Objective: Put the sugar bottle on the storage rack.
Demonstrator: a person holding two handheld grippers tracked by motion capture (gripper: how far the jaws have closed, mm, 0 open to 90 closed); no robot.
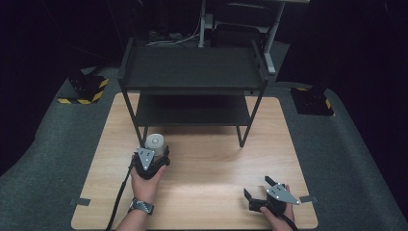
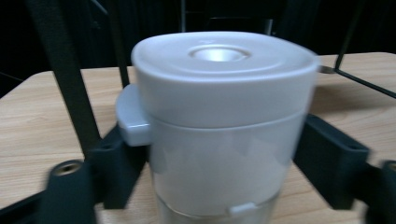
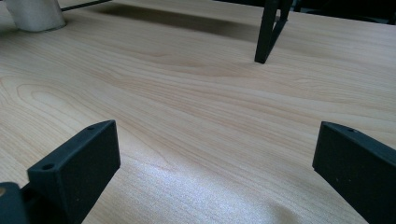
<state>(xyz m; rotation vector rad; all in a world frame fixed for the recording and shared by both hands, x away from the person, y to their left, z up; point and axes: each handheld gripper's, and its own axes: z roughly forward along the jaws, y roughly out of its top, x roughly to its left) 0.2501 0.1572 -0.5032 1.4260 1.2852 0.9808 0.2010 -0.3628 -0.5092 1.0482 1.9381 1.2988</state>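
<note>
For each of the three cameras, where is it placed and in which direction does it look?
High view: above the table, looking forward and down; hands, both grippers.
Left gripper view: on the left gripper, facing the white container between its jaws.
Right gripper view: on the right gripper, facing bare tabletop; jaws apart.
Shared: container, black shelf rack.

Left gripper [image 1: 155, 153] with jaws closed inward, right gripper [image 1: 259, 189] low, jaws spread wide.

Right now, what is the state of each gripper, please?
Left gripper: closed on the white jar, one jaw on each side.
Right gripper: open, nothing between its jaws, over bare table.
</note>
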